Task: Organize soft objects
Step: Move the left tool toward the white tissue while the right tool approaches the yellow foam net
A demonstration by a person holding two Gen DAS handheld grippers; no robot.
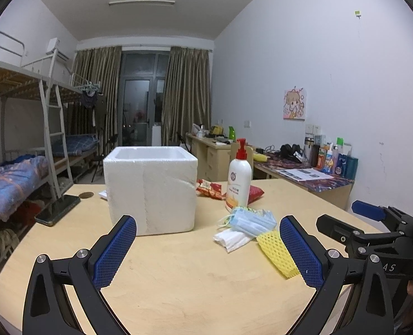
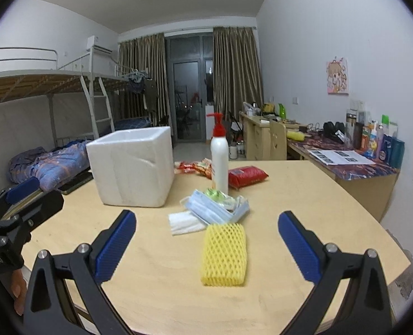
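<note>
The white foam box (image 1: 150, 189) stands on the wooden table (image 1: 178, 279) with its top open. All the soft things lie to the right of the box. The blue face masks (image 1: 252, 222) sit in a small pile near the box. A white folded tissue (image 1: 232, 238) pokes out from under the masks. The yellow foam net (image 2: 224, 254) lies just past the masks, farther from the box. A white pump bottle (image 1: 238, 180) with a red top stands behind the masks, close to the box. Red snack bags (image 2: 246, 176) lie by the bottle. The left gripper (image 1: 207, 248) has its fingers spread wide and holds nothing. The right gripper (image 2: 206, 247) is spread wide too, with the yellow net lying on the table between its fingers.
</note>
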